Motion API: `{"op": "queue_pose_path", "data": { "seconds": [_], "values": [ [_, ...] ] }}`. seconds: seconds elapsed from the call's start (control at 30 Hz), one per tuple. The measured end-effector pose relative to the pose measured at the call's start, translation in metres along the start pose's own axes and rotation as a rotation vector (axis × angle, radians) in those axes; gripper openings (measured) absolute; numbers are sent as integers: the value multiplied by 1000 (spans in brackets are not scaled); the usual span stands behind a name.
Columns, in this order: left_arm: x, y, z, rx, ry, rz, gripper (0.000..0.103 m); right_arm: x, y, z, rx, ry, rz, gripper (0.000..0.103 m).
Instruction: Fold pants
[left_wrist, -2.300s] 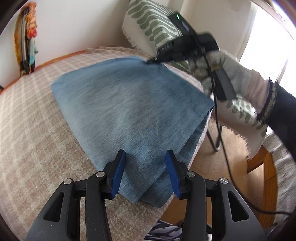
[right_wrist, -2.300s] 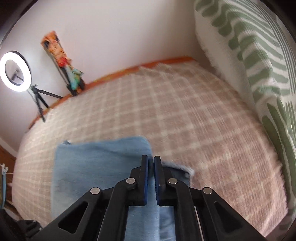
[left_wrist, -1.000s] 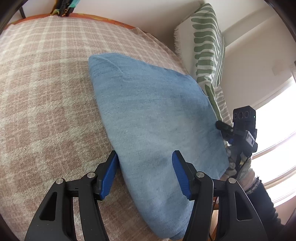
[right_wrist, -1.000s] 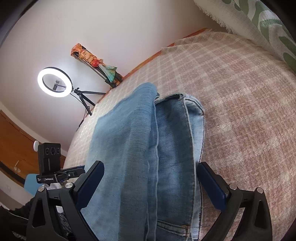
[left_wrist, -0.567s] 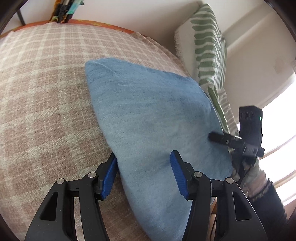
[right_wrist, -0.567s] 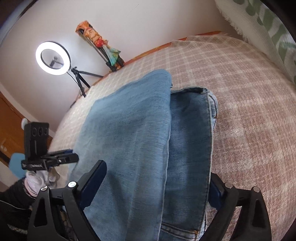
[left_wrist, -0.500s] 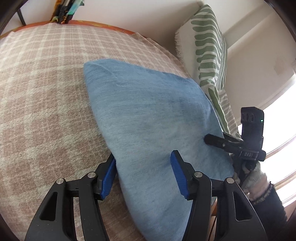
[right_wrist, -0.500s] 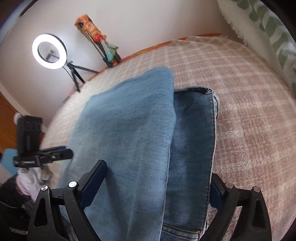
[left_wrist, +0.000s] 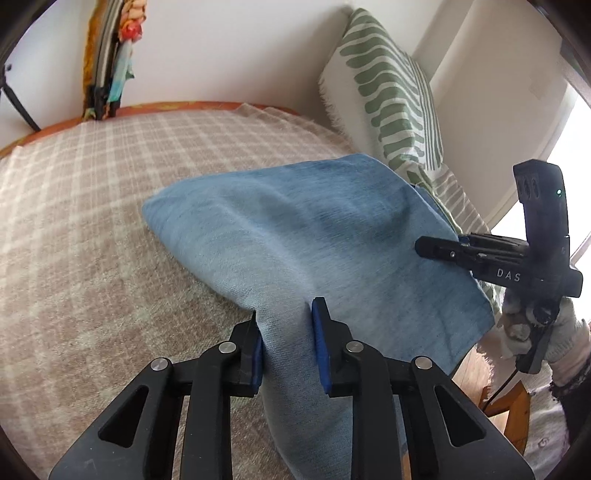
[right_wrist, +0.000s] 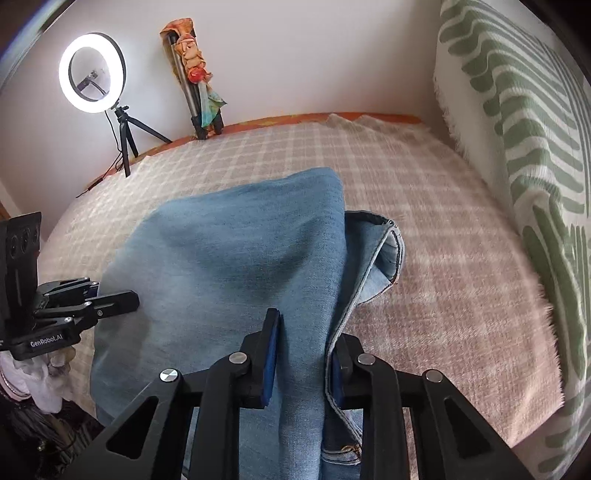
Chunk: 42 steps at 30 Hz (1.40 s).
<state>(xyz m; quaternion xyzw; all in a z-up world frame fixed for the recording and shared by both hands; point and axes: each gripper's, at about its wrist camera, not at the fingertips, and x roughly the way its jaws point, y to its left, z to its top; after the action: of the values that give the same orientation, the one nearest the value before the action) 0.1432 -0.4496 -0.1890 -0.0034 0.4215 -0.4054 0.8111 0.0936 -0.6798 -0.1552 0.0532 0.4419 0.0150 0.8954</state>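
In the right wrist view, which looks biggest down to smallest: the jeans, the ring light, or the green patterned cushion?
1. jeans, but they are nearest the camera.
2. green patterned cushion, partly cut off.
3. ring light, far off.

The pants (left_wrist: 314, 236) are light blue denim, folded over into a thick stack of layers and lying on a checked blanket (left_wrist: 92, 206). The smooth top layer is bulging upward, its near edge gathered and lifting off the blanket while the far end is resting flat. In the right wrist view the pants (right_wrist: 236, 258) are showing a darker lower layer along the right side, its stitched hem curling open and exposing a paler inside.
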Motion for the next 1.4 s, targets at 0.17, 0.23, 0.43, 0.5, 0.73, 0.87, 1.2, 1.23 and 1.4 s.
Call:
{"op": "queue_pose_path", "data": {
  "seconds": [0.17, 0.23, 0.43, 0.5, 0.73, 0.87, 1.2, 1.23, 1.4],
  "values": [
    [-8, 1, -1, 0, -23, -25, 18, -18, 16, 5, -37, -42, -19, 20],
    [-11, 1, 0, -2, -29, -33, 18, -23, 26, 6, -72, -44, -40, 19],
    [-24, 0, 7, 16, -61, -43, 17, -40, 44, 14, -99, -86, -41, 16],
    [-31, 1, 13, 20, -80, -48, 17, -44, 50, 17, -113, -101, -45, 15],
    [-50, 8, 34, 54, -143, -33, 17, -53, 65, 39, -137, -163, -46, 15],
    [-58, 17, 46, 58, -170, -36, 16, -53, 70, 54, -141, -183, -39, 15],
    [-51, 45, 86, 50, -196, -33, 16, -32, 81, 102, -167, -228, -48, 15],
    [-49, 50, 95, 49, -201, -29, 16, -28, 81, 109, -167, -234, -46, 15],
    [-36, 71, 131, 47, -222, -4, 16, -4, 79, 150, -176, -261, -56, 15]
  ]
}}
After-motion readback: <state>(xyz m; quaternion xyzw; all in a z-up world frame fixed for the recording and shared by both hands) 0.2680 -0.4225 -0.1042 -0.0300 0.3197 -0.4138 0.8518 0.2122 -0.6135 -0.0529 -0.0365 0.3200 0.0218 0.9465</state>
